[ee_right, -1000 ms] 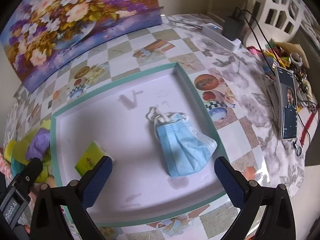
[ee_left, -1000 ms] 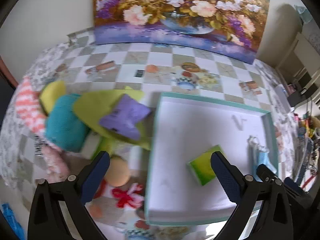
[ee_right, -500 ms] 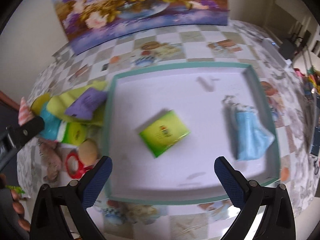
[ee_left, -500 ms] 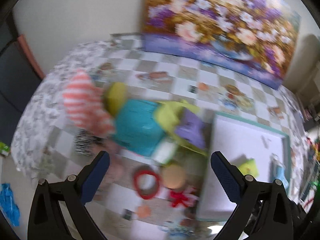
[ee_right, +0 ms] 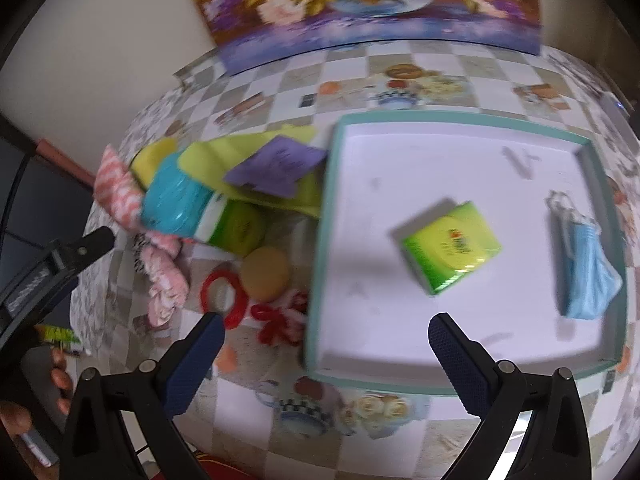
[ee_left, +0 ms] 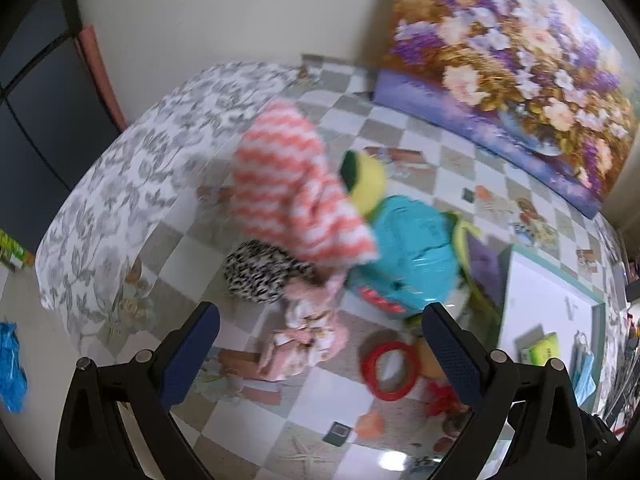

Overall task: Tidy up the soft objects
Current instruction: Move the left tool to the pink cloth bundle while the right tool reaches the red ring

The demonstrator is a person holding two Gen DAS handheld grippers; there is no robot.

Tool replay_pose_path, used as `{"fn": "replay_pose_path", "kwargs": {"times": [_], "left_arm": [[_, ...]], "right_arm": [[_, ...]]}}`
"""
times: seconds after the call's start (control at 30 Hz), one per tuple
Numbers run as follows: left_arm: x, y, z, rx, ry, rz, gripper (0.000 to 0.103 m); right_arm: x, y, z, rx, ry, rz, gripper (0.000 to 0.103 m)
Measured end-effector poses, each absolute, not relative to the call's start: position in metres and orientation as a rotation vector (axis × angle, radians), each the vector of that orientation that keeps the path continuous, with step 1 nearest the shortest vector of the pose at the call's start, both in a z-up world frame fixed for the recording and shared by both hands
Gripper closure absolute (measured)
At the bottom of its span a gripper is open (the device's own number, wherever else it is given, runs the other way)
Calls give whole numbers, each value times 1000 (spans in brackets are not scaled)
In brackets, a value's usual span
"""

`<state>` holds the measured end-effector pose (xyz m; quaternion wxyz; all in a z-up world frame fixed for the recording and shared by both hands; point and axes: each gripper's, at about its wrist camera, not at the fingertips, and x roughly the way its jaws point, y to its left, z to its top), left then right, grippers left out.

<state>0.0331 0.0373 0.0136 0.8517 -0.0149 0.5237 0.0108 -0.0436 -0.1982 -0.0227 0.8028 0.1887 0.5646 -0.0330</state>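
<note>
A pile of soft things lies left of a teal-rimmed white tray (ee_right: 332, 184): a pink-and-white striped cloth (ee_left: 288, 196), a teal packet (ee_left: 408, 256), a black-and-white patterned cloth (ee_left: 256, 276), a pink floral cloth (ee_left: 308, 336), a yellow-green cloth (ee_right: 240, 160) with a purple cloth (ee_right: 276, 164) on it. In the tray lie a green tissue pack (ee_right: 452, 248) and a blue face mask (ee_right: 588, 272). My left gripper (ee_left: 320, 352) hangs open above the pink floral cloth. My right gripper (ee_right: 324, 360) is open over the tray's near left corner. Both hold nothing.
A red ring (ee_left: 386, 370), a tan round sponge (ee_right: 265, 274) and a red ribbon toy (ee_right: 280, 322) lie near the tray. A flower painting (ee_left: 508, 68) leans on the back wall. The table edge (ee_left: 52, 264) drops off at the left. A hand (ee_right: 60, 380) holds the left gripper.
Both grippers have swung left, away from the tray's inside. The left view has gone from the tray to the cloth pile; the right view now takes in the pile too. Both stay open.
</note>
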Motion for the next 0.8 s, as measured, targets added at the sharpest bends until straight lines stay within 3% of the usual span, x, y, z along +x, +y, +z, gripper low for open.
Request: {"fn": "replay_pose_path", "kwargs": {"times": [0.47,0.8], "left_arm": [[40,67,-19,-70,1099,38,2],[43,80,-34,-120,1179,28,2]], "right_arm": [[-22,-154,-40,297,1216,17,1],[-16,-114,-46,218,1197,138,14]]}}
